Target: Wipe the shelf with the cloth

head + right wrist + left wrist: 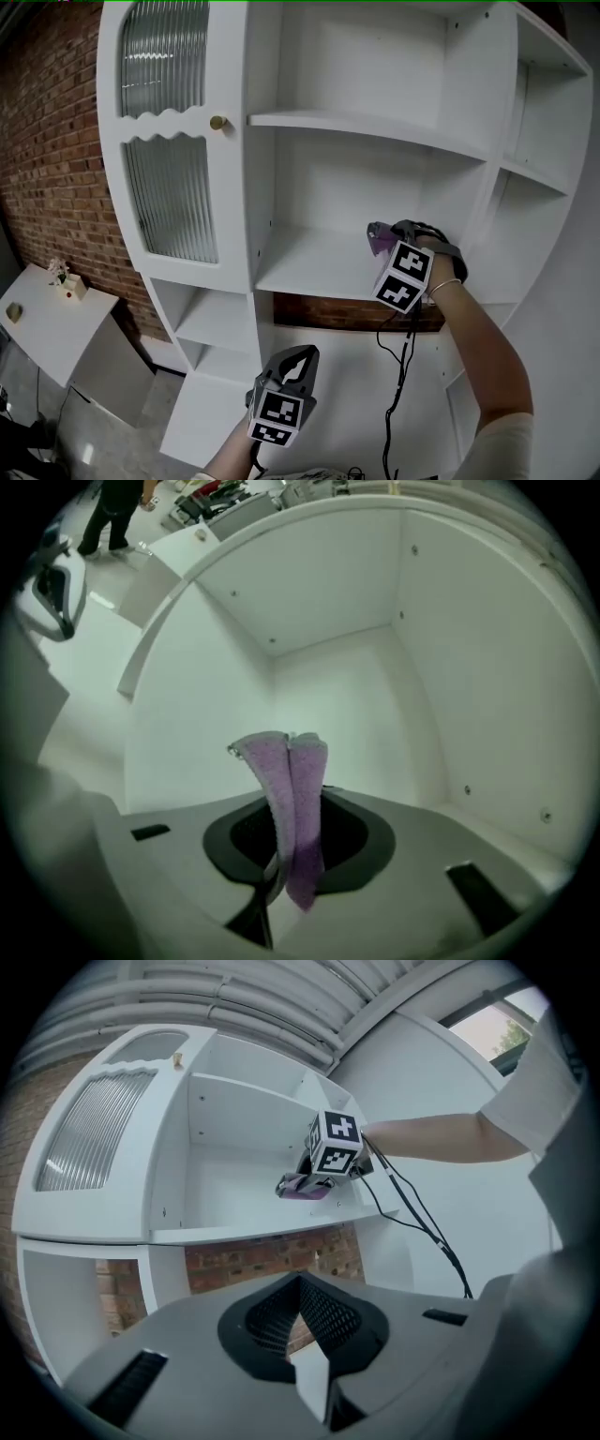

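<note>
Low and near: left gripper (300, 361), jaws together on nothing, just idle. Further in: right gripper (382, 246) clamped shut on the cloth (295, 799), seemingly touching the shelf (309, 272) at its right side. Looks like mid-wipe. Next probably needs pressing down and sweeping left. Nothing else in that bay.

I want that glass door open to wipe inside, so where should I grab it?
Take the small brass knob at the door's right edge, between the two ribbed panes. Come straight from the front with the left gripper, fingers either side: it is the only part that sticks out.
</note>
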Motion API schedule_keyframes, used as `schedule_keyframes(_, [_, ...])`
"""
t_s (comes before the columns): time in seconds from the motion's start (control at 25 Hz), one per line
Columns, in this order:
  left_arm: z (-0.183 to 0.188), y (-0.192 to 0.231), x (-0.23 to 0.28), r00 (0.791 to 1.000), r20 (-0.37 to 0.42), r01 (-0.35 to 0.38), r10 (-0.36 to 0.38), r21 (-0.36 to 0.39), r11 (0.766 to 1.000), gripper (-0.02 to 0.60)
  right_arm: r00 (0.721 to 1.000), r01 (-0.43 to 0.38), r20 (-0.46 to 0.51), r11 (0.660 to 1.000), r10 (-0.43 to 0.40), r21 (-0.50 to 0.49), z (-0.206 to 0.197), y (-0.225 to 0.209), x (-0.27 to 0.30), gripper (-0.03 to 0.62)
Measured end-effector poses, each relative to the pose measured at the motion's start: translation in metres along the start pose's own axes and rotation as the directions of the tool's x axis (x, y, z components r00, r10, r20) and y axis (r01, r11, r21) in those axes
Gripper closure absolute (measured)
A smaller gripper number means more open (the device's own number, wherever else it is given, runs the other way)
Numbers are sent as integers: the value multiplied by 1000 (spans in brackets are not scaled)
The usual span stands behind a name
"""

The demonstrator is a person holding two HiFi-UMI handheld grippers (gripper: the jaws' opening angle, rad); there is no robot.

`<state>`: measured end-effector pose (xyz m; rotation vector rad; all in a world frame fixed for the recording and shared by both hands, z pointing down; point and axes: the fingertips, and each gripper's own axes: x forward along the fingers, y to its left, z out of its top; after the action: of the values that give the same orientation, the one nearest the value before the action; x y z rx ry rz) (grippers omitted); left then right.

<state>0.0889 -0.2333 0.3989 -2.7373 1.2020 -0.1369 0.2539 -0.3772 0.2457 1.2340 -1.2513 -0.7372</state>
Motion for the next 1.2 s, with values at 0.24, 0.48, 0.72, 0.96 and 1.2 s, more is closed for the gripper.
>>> schedule_keyframes(0.24, [-5, 18, 17, 1000, -3, -23, 23, -11, 1000, 568, 987, -132, -86, 991, 133, 18, -23, 13, 72, 513])
schedule_keyframes(0.48, [-24, 31, 25, 998, -44, -40, 39, -23, 999, 568, 977, -140, -170, 988, 128, -65, -39, 13, 117, 513])
schedule_keyframes(0.72, [-38, 34, 31, 997, -72, -42, 39, -35, 999, 566, 953, -230, -213, 972, 217, -39, -45, 29, 132, 513])
schedule_keyframes(0.96, [-35, 33, 30, 998, -59, -29, 26, -44, 999, 567, 934, -300, -193, 953, 301, 36, -41, 41, 115, 513])
schedule_keyframes(1.2, [-29, 24, 19, 998, -57, -6, 4, -26, 1000, 566, 920, -350, -170, 936, 353, 47, -41, 54, 78, 513])
